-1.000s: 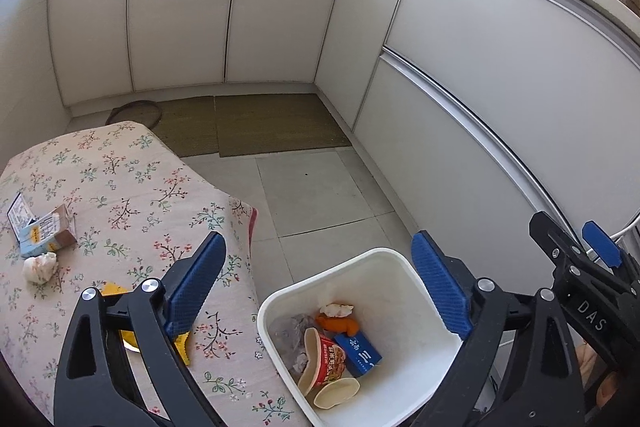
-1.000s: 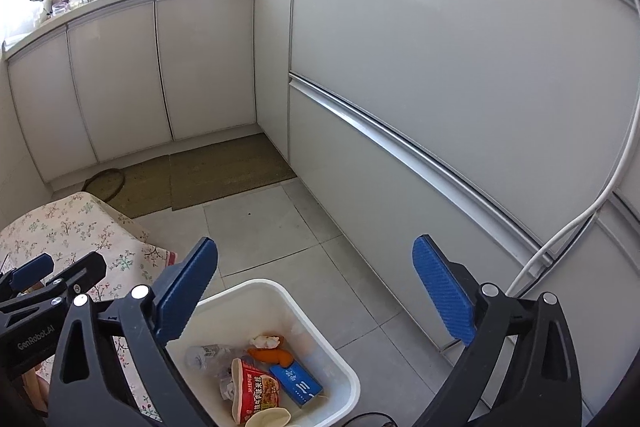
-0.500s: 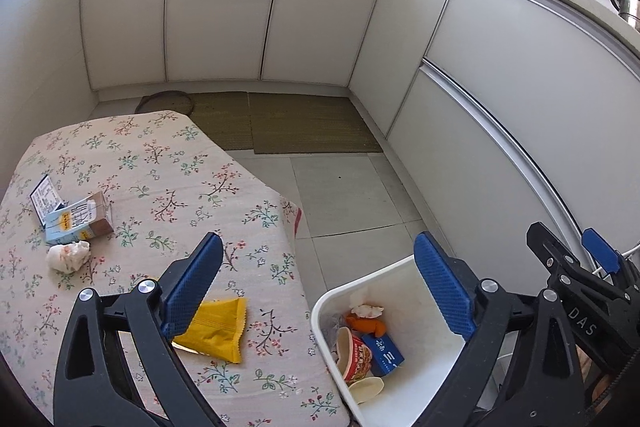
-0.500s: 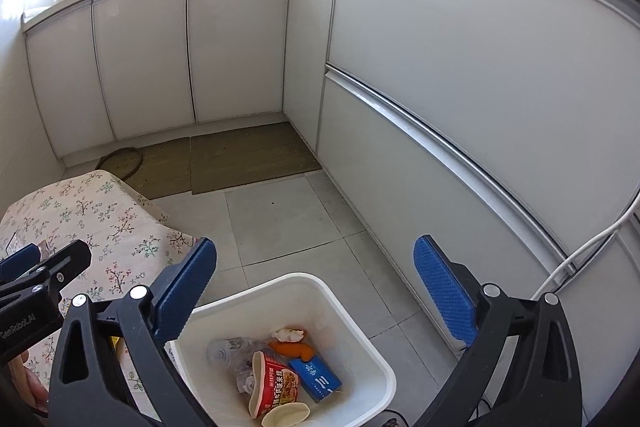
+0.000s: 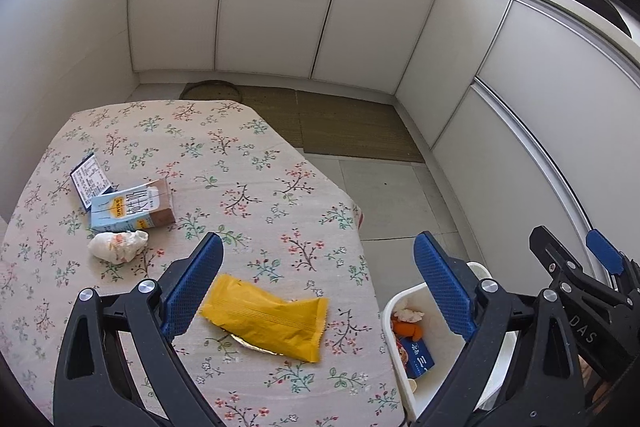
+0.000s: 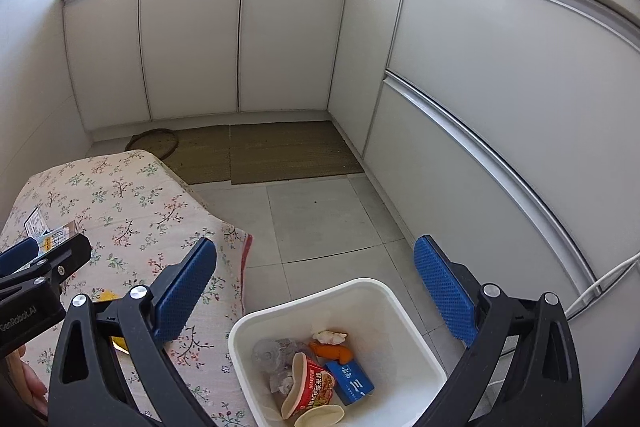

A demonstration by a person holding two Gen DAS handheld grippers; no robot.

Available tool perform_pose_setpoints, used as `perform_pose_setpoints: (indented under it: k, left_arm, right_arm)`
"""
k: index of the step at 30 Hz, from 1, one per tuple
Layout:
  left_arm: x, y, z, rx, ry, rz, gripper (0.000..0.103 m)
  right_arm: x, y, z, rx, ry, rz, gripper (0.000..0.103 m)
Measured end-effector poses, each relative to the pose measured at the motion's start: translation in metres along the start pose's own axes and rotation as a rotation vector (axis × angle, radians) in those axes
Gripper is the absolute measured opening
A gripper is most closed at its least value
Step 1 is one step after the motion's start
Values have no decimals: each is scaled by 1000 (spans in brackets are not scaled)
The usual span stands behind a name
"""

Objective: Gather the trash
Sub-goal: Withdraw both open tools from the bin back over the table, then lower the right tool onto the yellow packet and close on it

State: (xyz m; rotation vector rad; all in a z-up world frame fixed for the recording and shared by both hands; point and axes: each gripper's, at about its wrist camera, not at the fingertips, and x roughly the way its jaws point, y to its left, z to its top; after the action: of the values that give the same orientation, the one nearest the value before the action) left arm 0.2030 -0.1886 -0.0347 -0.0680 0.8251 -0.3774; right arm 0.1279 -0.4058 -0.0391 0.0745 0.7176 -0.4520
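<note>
Yellow wrapper (image 5: 266, 319) lies low centre on the desk (image 5: 240, 163), between the wide, empty left tool (image 5: 318, 283), likely lined up to grab it; right tool (image 6: 314, 287) gapes over the bin (image 6: 404, 301).

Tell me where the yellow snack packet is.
In the left wrist view, the yellow snack packet lies on the floral tablecloth near its front edge, left of the white bin.

Wrapper (image 5: 266, 319) on counter (image 5: 248, 163), near front edge; carton (image 5: 130, 205) and tissue wad (image 5: 117, 246) further left; bin (image 6: 394, 301) on floor, right of counter.
</note>
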Motion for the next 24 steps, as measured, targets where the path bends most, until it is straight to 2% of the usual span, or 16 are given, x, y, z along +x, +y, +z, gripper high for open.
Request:
perform_pose_setpoints:
  k: [13,19,24]
  left_arm:
    - [8,68,1,-81,33,80,92]
    - [27,106,-6,-133,70,150,92]
    - [53,144,-16,-214,128,220,92]
  right_arm:
    - [12,72,0,-99,38,79,96]
    - [20,104,-4,-164,68,110,96]
    - [29,127,-13,-226,106,132,96]
